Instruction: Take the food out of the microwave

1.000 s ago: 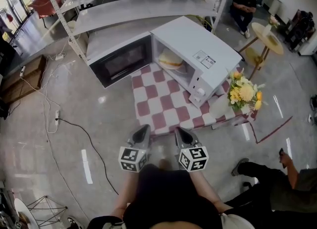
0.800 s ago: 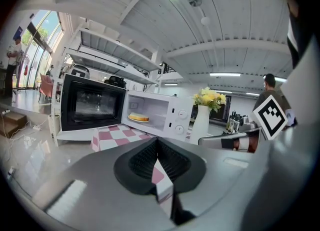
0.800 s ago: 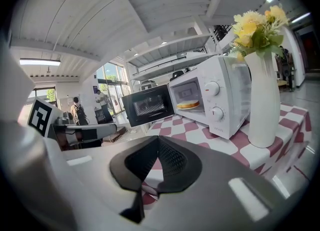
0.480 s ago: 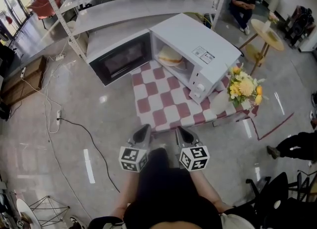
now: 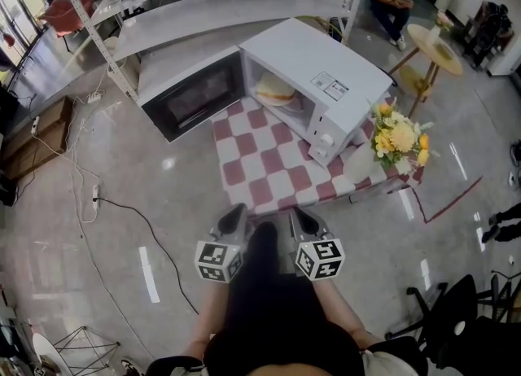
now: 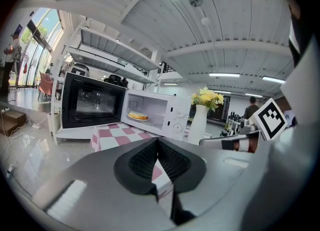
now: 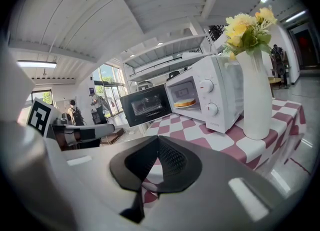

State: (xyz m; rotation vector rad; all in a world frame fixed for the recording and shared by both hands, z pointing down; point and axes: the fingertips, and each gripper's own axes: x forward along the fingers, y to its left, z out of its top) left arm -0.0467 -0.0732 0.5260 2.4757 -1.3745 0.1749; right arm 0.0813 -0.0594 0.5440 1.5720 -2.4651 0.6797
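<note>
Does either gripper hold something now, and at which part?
Nothing is held: left gripper and right gripper have jaws together, empty. Food lies inside the microwave.

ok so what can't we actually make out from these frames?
- Food: too small in every view to say what it is. In the head view the microwave roof covers part of it.
- Label on the microwave top: print too small, head view.
- Dials: settings too small to read, right gripper view.
- Vase: foot hidden behind the left gripper body, left gripper view.
</note>
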